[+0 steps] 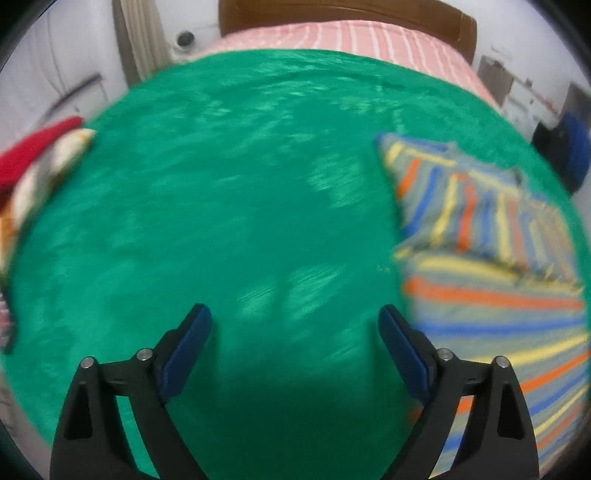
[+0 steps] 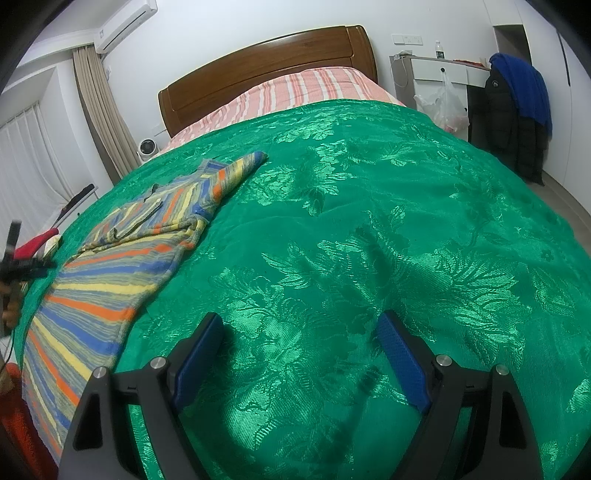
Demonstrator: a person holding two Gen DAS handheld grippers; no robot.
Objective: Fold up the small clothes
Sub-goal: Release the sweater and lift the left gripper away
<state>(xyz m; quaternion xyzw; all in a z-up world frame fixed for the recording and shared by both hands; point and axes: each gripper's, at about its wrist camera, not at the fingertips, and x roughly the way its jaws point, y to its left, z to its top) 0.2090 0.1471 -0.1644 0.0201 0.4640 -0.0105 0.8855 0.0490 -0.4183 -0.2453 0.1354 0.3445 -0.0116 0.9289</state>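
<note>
Striped shirt (image 2: pixel 122 254) lies partly folded on the green bedspread (image 2: pixel 369 221); left gripper (image 1: pixel 295 347) and right gripper (image 2: pixel 299 350) hover beside it, fingers wide, holding nothing.

One striped garment (image 2: pixel 122 258) lies on one green bedspread (image 2: pixel 369 229), which covers one bed with one wooden headboard (image 2: pixel 258 70) and one pink striped sheet (image 2: pixel 295 92). Two grippers are in view, the left gripper (image 1: pixel 294 317) and the right gripper (image 2: pixel 301 325), each with two blue-padded fingers standing apart. At the bed's edge sit one red item (image 1: pixel 33 147) and one pale item (image 1: pixel 55 162) beside it, while around the room are one small white fan (image 2: pixel 147 147), one air conditioner (image 2: pixel 125 22), one plastic bag (image 2: pixel 443 103), one bottle (image 2: pixel 438 50), one black jacket (image 2: pixel 506 122) and one blue garment (image 2: pixel 524 85) draped over it.
</note>
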